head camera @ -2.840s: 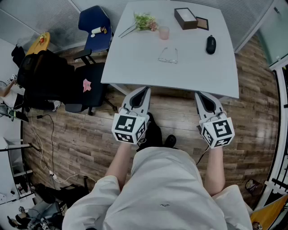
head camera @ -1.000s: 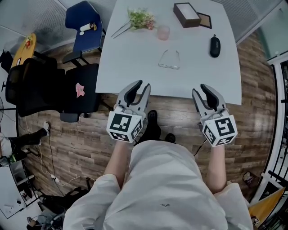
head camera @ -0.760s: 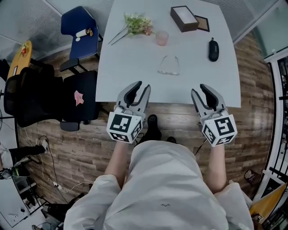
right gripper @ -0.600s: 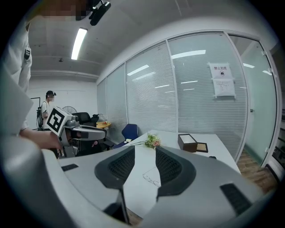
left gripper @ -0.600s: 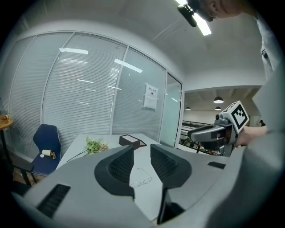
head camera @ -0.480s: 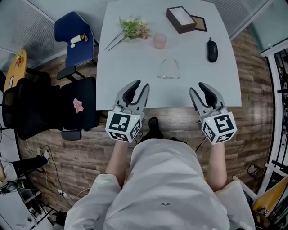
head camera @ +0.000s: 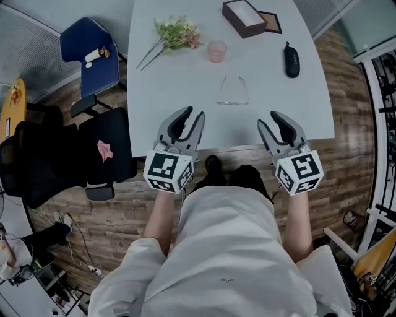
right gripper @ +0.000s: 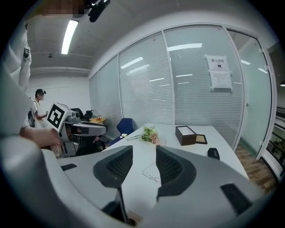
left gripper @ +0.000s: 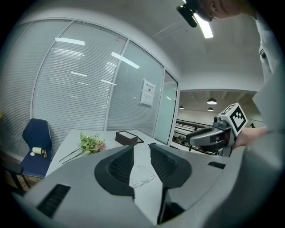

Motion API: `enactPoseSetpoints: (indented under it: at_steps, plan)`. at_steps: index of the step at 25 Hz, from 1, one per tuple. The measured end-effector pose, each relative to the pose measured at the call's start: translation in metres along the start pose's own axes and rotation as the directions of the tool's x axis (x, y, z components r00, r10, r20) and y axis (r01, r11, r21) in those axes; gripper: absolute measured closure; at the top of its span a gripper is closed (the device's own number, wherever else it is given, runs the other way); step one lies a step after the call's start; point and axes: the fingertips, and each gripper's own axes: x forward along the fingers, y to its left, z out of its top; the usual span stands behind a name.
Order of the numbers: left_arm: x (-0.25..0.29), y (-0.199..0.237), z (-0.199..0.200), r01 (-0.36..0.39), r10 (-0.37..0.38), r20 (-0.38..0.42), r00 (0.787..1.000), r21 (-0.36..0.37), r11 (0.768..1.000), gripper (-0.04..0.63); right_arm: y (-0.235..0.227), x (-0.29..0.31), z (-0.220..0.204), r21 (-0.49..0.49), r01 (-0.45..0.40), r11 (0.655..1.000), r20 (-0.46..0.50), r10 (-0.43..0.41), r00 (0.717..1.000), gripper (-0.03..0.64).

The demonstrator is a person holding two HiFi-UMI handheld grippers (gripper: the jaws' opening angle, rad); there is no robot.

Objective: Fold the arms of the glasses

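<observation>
Thin wire-framed glasses (head camera: 233, 91) lie on the white table (head camera: 167, 93) with both arms spread open; they also show as glasses (left gripper: 142, 177) and glasses (right gripper: 151, 173) between the jaws of each gripper view. My left gripper (head camera: 190, 114) hangs open over the table's near edge, short of the glasses and to their left. My right gripper (head camera: 270, 119) is open at the near edge to their right; its jaws have just been opening, with nothing between them. Neither gripper touches the glasses.
At the table's far side lie a flower sprig (head camera: 173, 34), a pink cup (head camera: 216, 51), a brown box (head camera: 243, 17) and a black mouse (head camera: 291, 60). A blue chair (head camera: 90, 59) and a black chair (head camera: 55, 155) stand left of the table.
Both grippers have moved forward, from over the floor to over the table's near edge, closer to the glasses. The right gripper's jaws stand wider than before.
</observation>
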Motion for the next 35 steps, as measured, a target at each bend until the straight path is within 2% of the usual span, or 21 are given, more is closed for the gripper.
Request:
enactPoseSetpoints:
  at_steps: [8, 19, 35]
  plan:
    - [0.013, -0.015, -0.020, 0.050, -0.051, -0.058, 0.997, -0.008, 0.999, 0.471, -0.006, 0.000, -0.021, 0.033, 0.006, 0.999, -0.051, -0.004, 0.999, 0.443]
    - [0.039, -0.014, -0.034, 0.032, -0.031, -0.131, 0.991, -0.001, 0.999, 0.471, -0.026, 0.034, -0.038, 0.027, -0.057, 0.998, -0.105, 0.060, 0.993, 0.437]
    - [0.105, 0.003, -0.039, -0.077, 0.071, -0.202, 0.977, -0.024, 0.997, 0.471, -0.080, 0.100, -0.052, 0.027, -0.229, 0.973, -0.187, 0.230, 0.955, 0.426]
